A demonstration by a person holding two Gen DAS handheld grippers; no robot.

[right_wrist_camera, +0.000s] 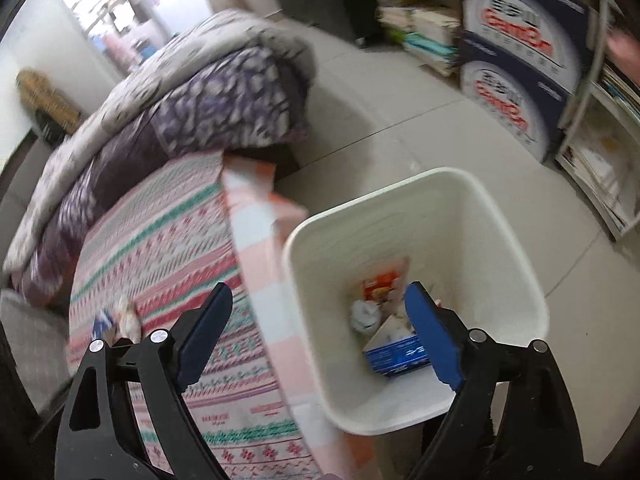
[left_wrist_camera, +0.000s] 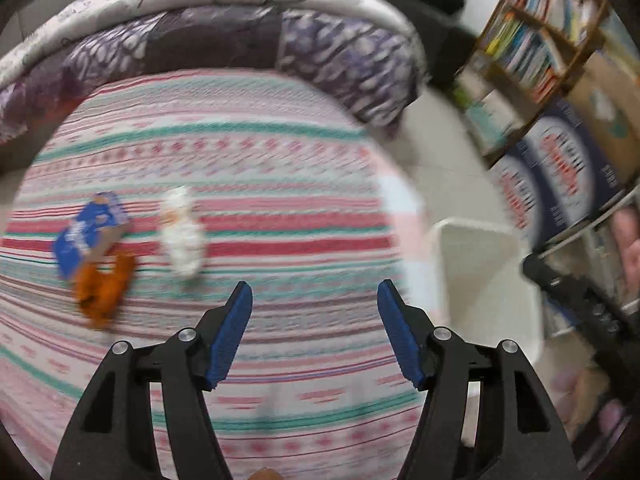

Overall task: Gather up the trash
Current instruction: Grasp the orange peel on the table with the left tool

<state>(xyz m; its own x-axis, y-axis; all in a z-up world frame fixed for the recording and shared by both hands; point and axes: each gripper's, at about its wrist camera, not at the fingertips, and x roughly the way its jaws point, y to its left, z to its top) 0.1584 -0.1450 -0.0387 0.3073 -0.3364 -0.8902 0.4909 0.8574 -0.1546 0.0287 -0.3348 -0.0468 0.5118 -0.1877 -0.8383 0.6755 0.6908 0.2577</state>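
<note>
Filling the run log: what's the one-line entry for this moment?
left hand-held gripper open, empty | right hand-held gripper open, empty | bin holds trash | wrapper, tissue, peel on bed

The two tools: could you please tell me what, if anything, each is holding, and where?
Nothing is held. The left tool is open over the bed, the right tool open by the bin.

We are in a home bedroom. Before us lies a bed under a pink, red and teal striped patterned sheet [left_wrist_camera: 256,152], and at its far end a folded purple-and-white printed quilt [right_wrist_camera: 224,100] sits beneath a pale grey one. Across the pale tiled floor [right_wrist_camera: 384,120] we see a wooden bookshelf packed with colourful books [left_wrist_camera: 536,40] and stacked dark blue cardboard cartons with red lettering [right_wrist_camera: 516,76]. A white plastic waste bin [right_wrist_camera: 480,208] stands just beside the bed.
</note>
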